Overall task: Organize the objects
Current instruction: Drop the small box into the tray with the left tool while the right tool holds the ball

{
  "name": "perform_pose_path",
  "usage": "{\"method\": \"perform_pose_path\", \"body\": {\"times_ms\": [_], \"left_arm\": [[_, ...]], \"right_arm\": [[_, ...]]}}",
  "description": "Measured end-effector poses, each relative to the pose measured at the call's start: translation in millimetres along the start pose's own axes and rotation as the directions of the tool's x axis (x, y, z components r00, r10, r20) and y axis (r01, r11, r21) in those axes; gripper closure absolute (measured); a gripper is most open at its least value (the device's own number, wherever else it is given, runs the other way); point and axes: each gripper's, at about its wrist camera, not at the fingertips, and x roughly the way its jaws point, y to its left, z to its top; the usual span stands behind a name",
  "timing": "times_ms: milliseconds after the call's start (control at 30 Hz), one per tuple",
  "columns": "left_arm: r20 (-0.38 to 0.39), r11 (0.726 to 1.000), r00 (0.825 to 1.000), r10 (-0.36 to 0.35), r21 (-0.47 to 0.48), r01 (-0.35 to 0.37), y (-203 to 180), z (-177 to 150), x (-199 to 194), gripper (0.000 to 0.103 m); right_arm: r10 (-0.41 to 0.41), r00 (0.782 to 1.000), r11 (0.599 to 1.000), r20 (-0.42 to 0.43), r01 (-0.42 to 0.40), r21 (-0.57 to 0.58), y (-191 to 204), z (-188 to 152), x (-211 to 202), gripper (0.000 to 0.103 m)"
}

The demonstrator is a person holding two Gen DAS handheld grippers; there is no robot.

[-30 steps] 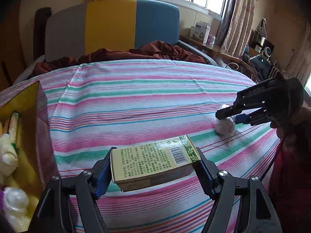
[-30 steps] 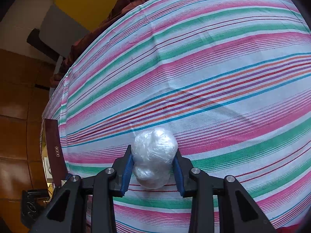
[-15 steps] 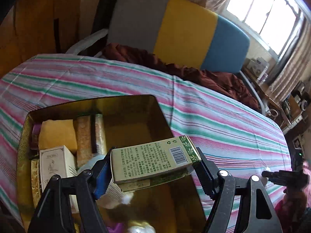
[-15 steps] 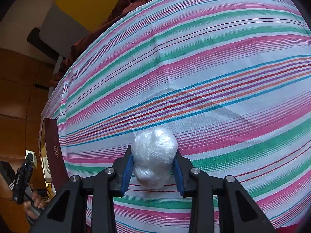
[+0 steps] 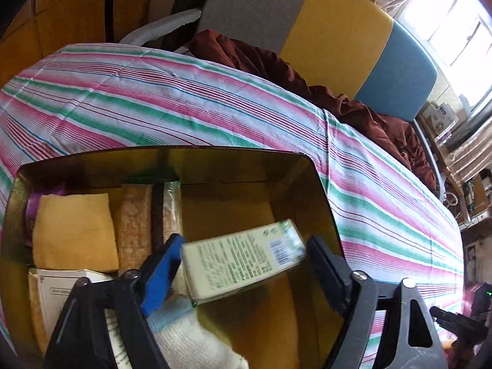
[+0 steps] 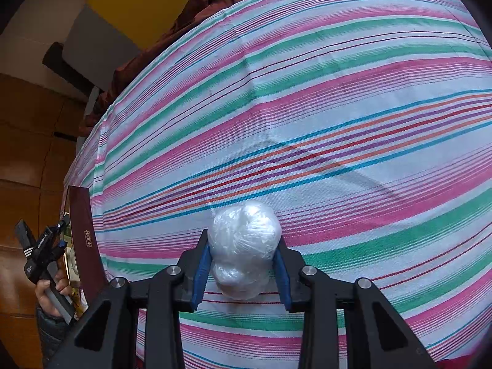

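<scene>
A gold-lined box (image 5: pixel 319 190) is sitting on the striped bedsheet (image 5: pixel 184 101), open at the top. Inside it, along the left wall, a yellow sponge-like pad (image 5: pixel 73 230) is lying over something purple (image 5: pixel 30 212) that is mostly hidden. Just right of the pad, two long snack bars (image 5: pixel 135 224) are lying side by side. Nearer the camera a white printed carton (image 5: pixel 61 289) and a white cloth with a blue edge (image 5: pixel 190 338) are resting against the left claw's arms. The right half of the box floor is showing bare.

The left claw (image 5: pixel 243 264) is hanging over the box with its jaws spread wider than the green and cream carton (image 5: pixel 243 261) between them. The carton is blurred and tilted, and a gap is showing on its right side, so it is dropping free into the box. Half a second ago the jaws were clamping that carton tight and it looked sharp; a second ago the claw was out over the open sheet with the box off to the left.

The right claw (image 6: pixel 243 264) is closing on a ball wrapped in clear plastic (image 6: pixel 243 246), both blue pads pressing its sides, just above the sheet. That grip and position are staying unchanged across all three moments. At the far left of its view, the box's dark red outer wall (image 6: pixel 86 240) is standing at the sheet's edge.
</scene>
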Motion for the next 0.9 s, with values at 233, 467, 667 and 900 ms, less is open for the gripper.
{"method": "perform_pose_path", "body": {"times_ms": [233, 467, 667, 900], "left_arm": [[0.065, 0.999, 0.998, 0.018, 0.032, -0.02, -2, -10, -23, 0.016], [0.23, 0.979, 0.97, 0.083, 0.165, -0.123, -9, -50, -76, 0.014], [0.303, 0.963, 0.949, 0.086, 0.22, -0.157, -7, -86, -110, 0.014], [0.353, 0.957, 0.93, 0.104, 0.218, -0.19, 4, -113, -136, 0.014]], "right_arm": [[-0.001, 1.0, 1.0, 0.0, 0.001, -0.001, 0, 0, 0, 0.068], [-0.003, 1.0, 1.0, 0.0, 0.003, -0.002, 0, 0, 0, 0.068], [-0.024, 1.0, 1.0, 0.0, 0.024, -0.02, 2, -1, 0, 0.068], [-0.075, 0.997, 0.995, 0.006, 0.076, -0.059, 8, -2, -1, 0.068]]}}
